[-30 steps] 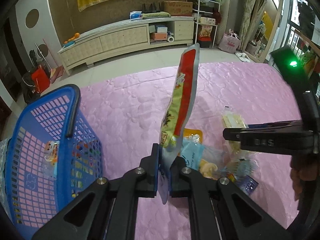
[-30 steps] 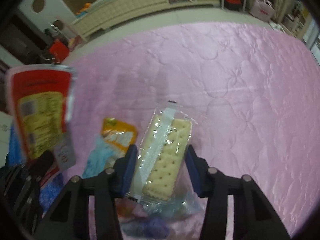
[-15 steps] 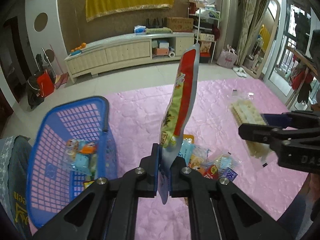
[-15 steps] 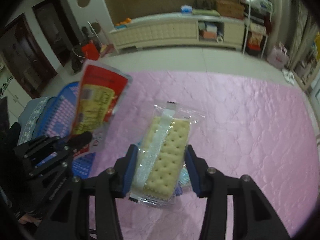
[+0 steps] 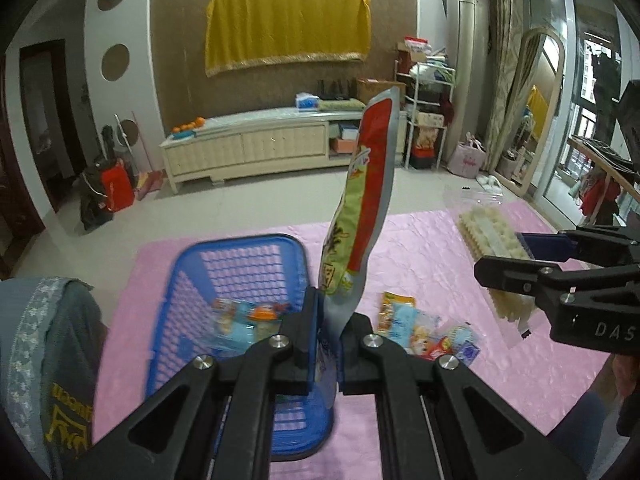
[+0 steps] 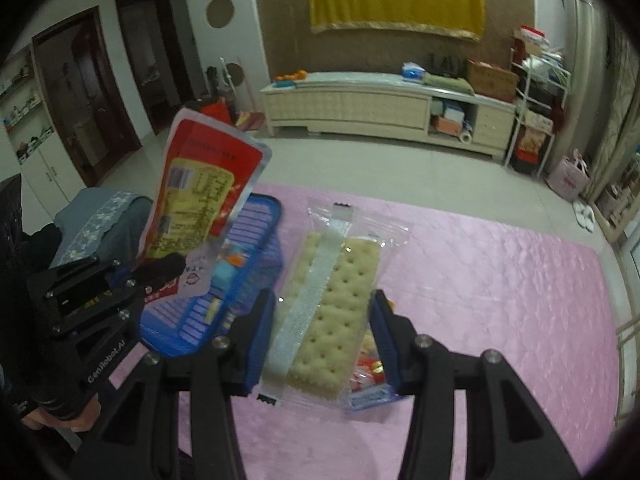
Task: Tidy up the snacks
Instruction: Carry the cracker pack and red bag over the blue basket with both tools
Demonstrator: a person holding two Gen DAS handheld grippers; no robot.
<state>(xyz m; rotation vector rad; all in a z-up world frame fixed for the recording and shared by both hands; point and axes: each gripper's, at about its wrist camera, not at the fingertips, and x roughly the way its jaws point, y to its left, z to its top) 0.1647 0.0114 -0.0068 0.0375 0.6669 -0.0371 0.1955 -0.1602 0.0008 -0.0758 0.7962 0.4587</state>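
Gripping a snack in each hand, we hold both packets above the pink quilted mat (image 5: 420, 248). Nearest in the left wrist view, our left gripper (image 5: 328, 334) is clenched on the bottom edge of a red and yellow pouch (image 5: 364, 204), which stands nearly upright from the pinched jaws, edge-on to this camera, its top leaning a little to the right. In the right wrist view, our right gripper (image 6: 324, 338) grasps a clear-wrapped cracker pack (image 6: 332, 304) across its width, one blue pad on each long side, with the pack running forward and away from the fingers and its crimped top end free.

Just beyond the left gripper's fingers, and partly under them, the blue plastic basket (image 5: 192, 276) sits on the mat with a few small wrapped snacks (image 5: 248, 316) on its floor. To the right of the left gripper, a small heap of loose packets (image 5: 424, 328) lies on the mat, apart from the basket. Further right, the right gripper shows from the side with the cracker pack raised clear of the mat.

A grey garment with a lace trim (image 5: 44, 320) lies at the left, beside the basket. Beyond the mat are pale floor tiles, then a long cream cabinet (image 5: 256, 144) against the wall, and a yellow cloth (image 5: 288, 28) hanging above it.
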